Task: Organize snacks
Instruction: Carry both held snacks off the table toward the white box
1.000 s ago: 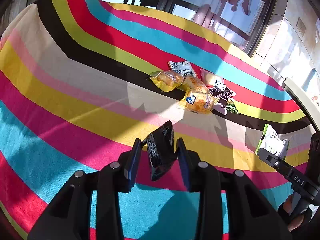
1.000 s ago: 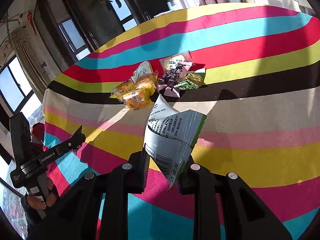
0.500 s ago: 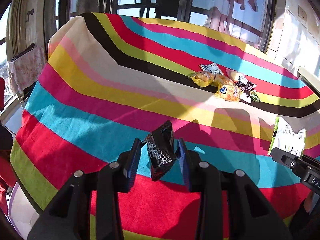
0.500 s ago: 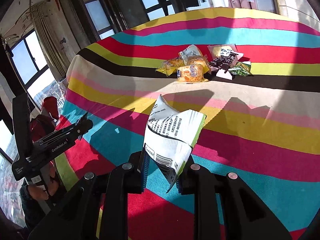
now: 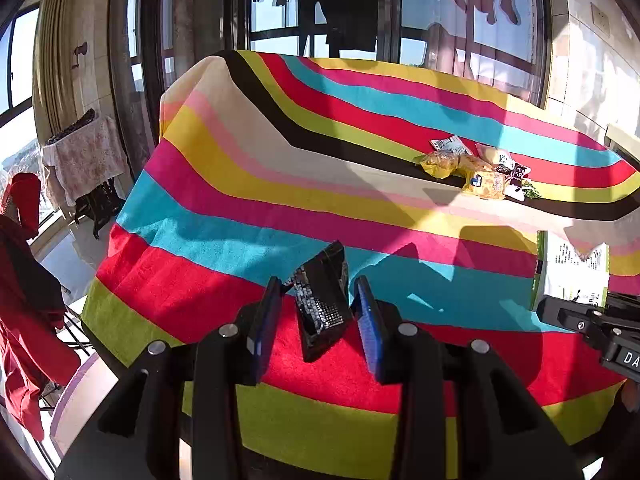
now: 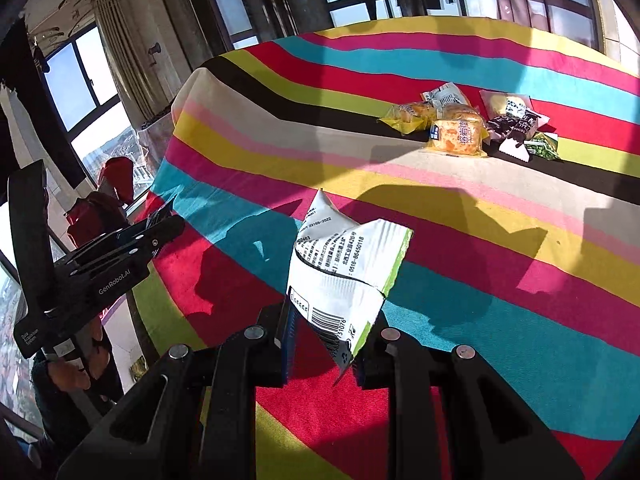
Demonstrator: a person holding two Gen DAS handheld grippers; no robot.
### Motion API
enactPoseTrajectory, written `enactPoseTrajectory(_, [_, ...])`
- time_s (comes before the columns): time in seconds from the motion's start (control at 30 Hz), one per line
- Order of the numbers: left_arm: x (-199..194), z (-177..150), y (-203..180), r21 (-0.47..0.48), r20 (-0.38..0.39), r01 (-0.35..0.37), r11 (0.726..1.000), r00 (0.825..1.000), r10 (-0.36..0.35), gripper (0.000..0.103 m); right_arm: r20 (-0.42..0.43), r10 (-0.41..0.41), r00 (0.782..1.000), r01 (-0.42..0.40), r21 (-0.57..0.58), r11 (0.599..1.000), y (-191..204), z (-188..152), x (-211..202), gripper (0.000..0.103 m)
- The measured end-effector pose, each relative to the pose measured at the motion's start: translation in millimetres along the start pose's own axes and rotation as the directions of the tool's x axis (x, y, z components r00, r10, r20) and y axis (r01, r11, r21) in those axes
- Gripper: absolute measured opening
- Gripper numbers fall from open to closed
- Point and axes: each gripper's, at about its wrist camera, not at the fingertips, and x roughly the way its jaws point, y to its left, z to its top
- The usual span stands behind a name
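Observation:
My left gripper is shut on a small black snack packet and holds it above the near edge of the striped table. My right gripper is shut on a white and green snack packet, also above the near edge; that packet shows at the right of the left wrist view. A pile of snacks, yellow bread packs with dark and green packets, lies far across the table on the black stripe; it shows in the left wrist view too.
The table's left edge drops off to the floor. A red garment hangs at the left. Windows and hanging laundry stand behind the table. The left gripper's body shows at the left of the right wrist view.
Both grippers have pulled back from the snack pile toward the table's near edge, each still holding its packet. The pile now looks smaller and farther away.

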Motion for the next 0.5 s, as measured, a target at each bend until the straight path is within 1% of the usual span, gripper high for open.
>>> enactPoseTrajectory(0.1, [-12.9,-11.9,21.5,-0.006,0.003,-0.041,0.999,0.999,0.041,0.037,-0.016,0.040,0.999,-0.040,-0.025,0.999,18.5,-0.1,7.4,0.023])
enactPoseTrajectory(0.23, [-29.3,-28.0,51.1,-0.035,-0.001,-0.094,0.995,0.996,0.094,0.037,-0.039,0.098,0.994,-0.101,-0.086,0.991,54.4,-2.0,16.0,0.023])
enactPoseTrajectory(0.37, [-43.4,-45.3,77.2,-0.056,-0.016,-0.147,0.988,0.989,0.147,0.037,-0.068,0.157,0.985,-0.167,-0.159,0.973,94.8,-6.7,21.6,0.023])
enactPoseTrajectory(0.5, [-55.1,-63.9,99.4,-0.090,-0.043,-0.183,0.979,0.983,0.180,0.037,-0.107,0.203,0.973,-0.223,-0.226,0.948,131.5,-14.1,28.3,0.023])
